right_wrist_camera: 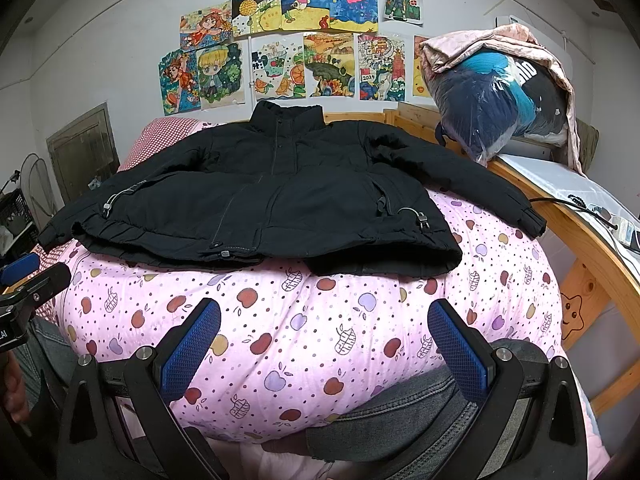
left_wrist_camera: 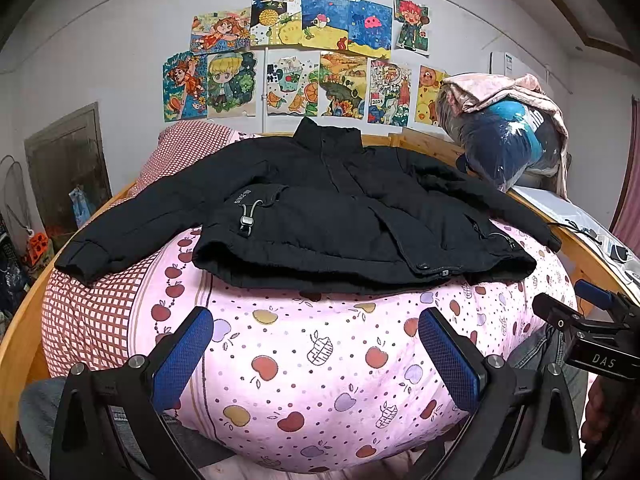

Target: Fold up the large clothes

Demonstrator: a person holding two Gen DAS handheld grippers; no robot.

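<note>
A black padded jacket (left_wrist_camera: 332, 208) lies front-up and spread flat on a pink apple-print quilt (left_wrist_camera: 320, 360) covering a wooden-framed bed (right_wrist_camera: 576, 224), collar toward the wall of children's drawings (left_wrist_camera: 300, 56), both sleeves stretched out to the sides; no fold appears to have been made, so the task looks to be at its very start.

The left gripper (left_wrist_camera: 316, 352) hovers short of the hem with its blue pads wide apart and nothing between them; the right gripper (right_wrist_camera: 324, 344) hangs beside it in the same state, fingers spread and empty, over the quilt and the person's denim-clad knee (right_wrist_camera: 400, 412).

The likely first step is bringing a sleeve across the chest; to do it well, each gripper would want to pinch near a cuff, the left sleeve (left_wrist_camera: 120, 232) ending close to the checked sheet (left_wrist_camera: 88, 312) and the right sleeve (right_wrist_camera: 480, 188) reaching toward the bed rail; the padding looks thick and springy, so a deep bite through the whole cuff would hold better than a nip at the outer cloth; lifting just clear of the body before carrying it inward should keep the jacket from dragging off square; the toggle cords (left_wrist_camera: 248, 220) at the hem could snag a finger and are best avoided.

A bagged bundle of clothes (right_wrist_camera: 496, 108) sits well apart on the side surface.
</note>
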